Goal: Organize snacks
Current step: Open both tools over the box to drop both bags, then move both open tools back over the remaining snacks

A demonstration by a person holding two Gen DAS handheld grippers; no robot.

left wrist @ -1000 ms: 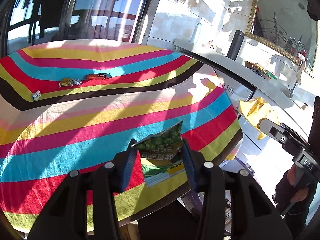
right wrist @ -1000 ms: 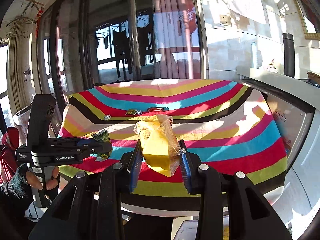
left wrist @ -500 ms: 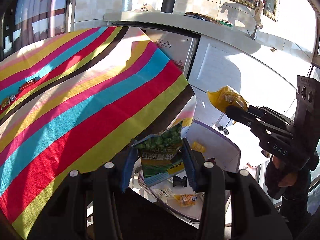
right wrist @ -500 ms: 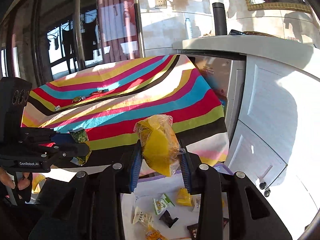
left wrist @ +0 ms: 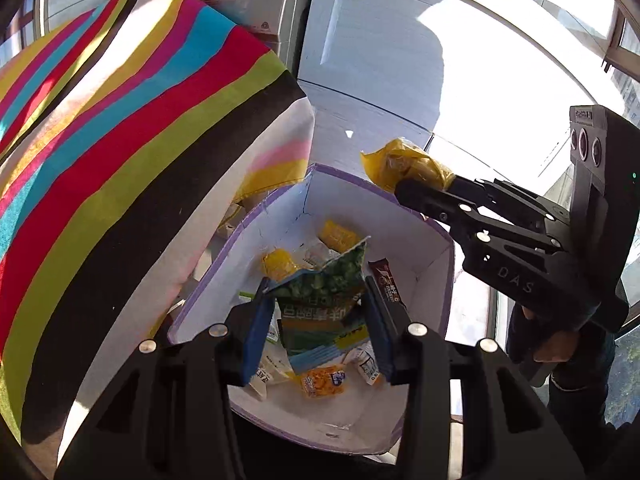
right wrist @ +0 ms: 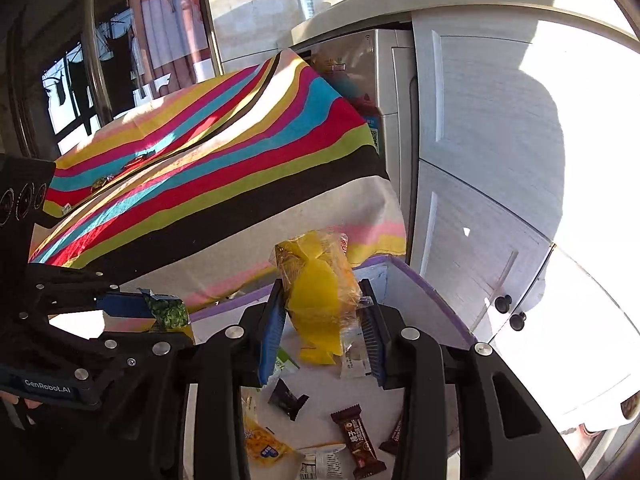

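Your left gripper (left wrist: 316,312) pinches a crinkled green snack packet (left wrist: 320,304) between its blue ribbed pads, with the jaws only partly spread and pressed on both sides of the bag. The packet hangs above the open white box with a purple rim (left wrist: 408,208), which stands on the floor beside the table.

Your right gripper (right wrist: 322,324) has a yellow snack in a clear crackly wrapper (right wrist: 316,292) between its jaws. These jaws are opening; the left pad sits against the wrapper, while on the right the film only just meets the pad. This snack also hangs over the box.

The striped cloth (left wrist: 120,160) looks soft and woven, with bands of red, blue, lime, black and cream draping over the table edge.

The left view shows the box's far corner, with yellow packets and a brown bar (left wrist: 386,282) on the bottom. The right view shows things the other misses: a dark wrapped candy (right wrist: 286,398), a brown chocolate bar (right wrist: 356,436), an orange packet (right wrist: 264,446), and white cabinet doors with round dark knobs (right wrist: 502,302). A few small snacks (right wrist: 104,180) lie far off on the cloth.
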